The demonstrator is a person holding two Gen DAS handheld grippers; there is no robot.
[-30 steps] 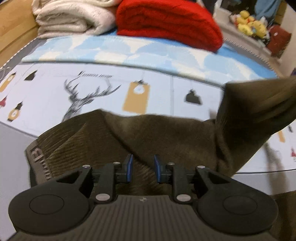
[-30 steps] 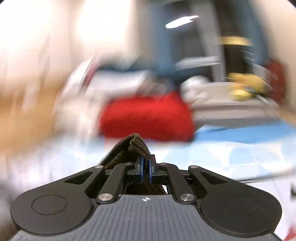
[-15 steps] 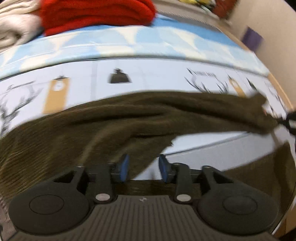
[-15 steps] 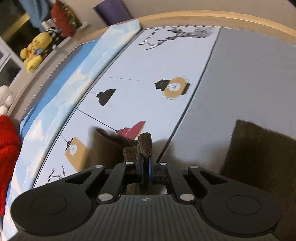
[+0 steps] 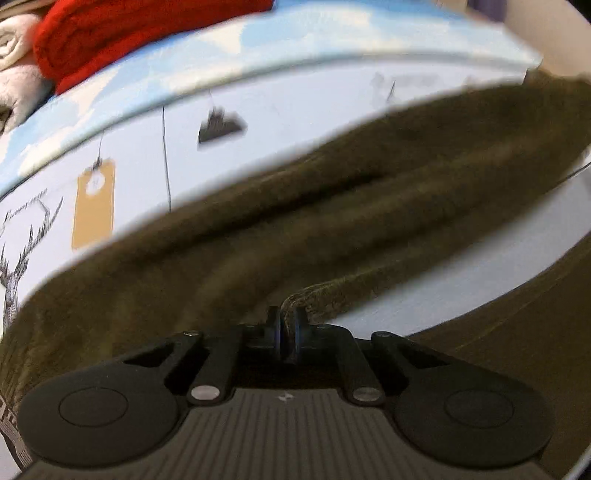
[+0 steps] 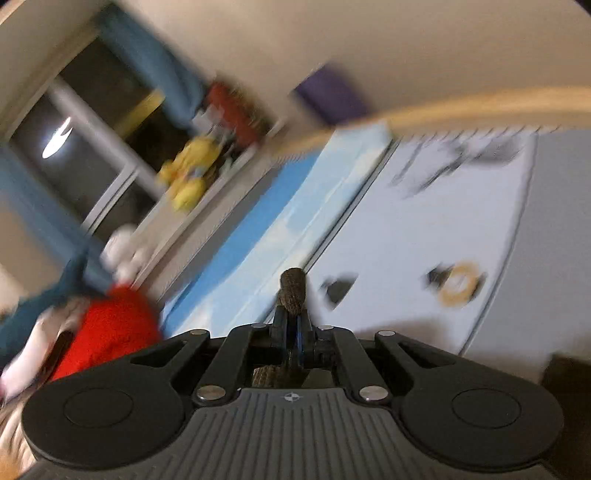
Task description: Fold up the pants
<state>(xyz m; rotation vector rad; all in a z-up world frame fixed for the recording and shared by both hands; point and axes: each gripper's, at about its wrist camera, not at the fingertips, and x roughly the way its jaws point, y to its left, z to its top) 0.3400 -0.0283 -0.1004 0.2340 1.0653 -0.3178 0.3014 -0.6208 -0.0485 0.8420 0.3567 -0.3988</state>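
The dark olive corduroy pants (image 5: pixel 332 206) stretch across the printed mat in the left wrist view, running from lower left to upper right. My left gripper (image 5: pixel 286 328) is shut on a fold of the pants' near edge. My right gripper (image 6: pixel 291 325) is shut on a small end of the pants (image 6: pixel 293 290) that sticks up between the pads, held above the mat. A dark patch of the pants (image 6: pixel 569 373) shows at the right edge of the right wrist view.
The play mat (image 5: pixel 258 110) has lamp and deer prints and a blue cloud border. A red blanket (image 5: pixel 129 33) and cream blankets (image 5: pixel 14 62) lie at the back left. Yellow plush toys (image 6: pixel 192 173) sit on a ledge by the window.
My left gripper has closed on the pants' edge; it was open before. My right gripper, still shut on the pants' end, has lifted and swung; both views are motion-blurred.
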